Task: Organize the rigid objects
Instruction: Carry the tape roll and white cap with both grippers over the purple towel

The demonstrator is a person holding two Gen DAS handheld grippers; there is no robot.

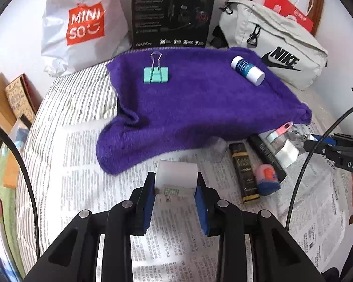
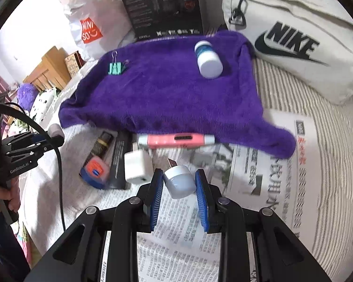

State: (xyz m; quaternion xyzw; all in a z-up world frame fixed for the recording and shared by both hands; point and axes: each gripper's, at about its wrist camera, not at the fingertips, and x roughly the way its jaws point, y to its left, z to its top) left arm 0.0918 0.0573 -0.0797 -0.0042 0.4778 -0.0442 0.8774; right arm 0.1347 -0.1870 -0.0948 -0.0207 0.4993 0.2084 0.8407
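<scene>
The left gripper [image 1: 175, 183] is squeezed onto a white tube [image 1: 175, 176], with a blue pad on each side of it, and holds it over the newspaper [image 1: 87, 155]. The right gripper [image 2: 179, 183] is squeezed onto a small white jar [image 2: 179, 182] in the same way, also over the newspaper. So two things are picked up, and I think they are meant to go on the purple towel [image 1: 200, 103]. Two things already lie on the towel: a green clip [image 1: 156, 74] near its far left and a blue and white bottle [image 1: 247, 70] near its far right, well apart. More things wait in a pile on the newspaper, just by the near edge of the towel: a black and gold box [image 1: 244, 171], a long black box [image 1: 267, 157], a small orange and blue pot [image 1: 267, 178], a white cube [image 2: 137, 168] and a pink knife [image 2: 176, 140] that touches the towel edge. So the job looks about partway done. The middle of the towel is bare, so there is room. Behind the towel stand a white bag [image 1: 80, 23], a black box [image 1: 174, 11] and a grey bag [image 1: 275, 44]; they are close to its far edge. The pile sits right beside the right gripper and could get bumped.
</scene>
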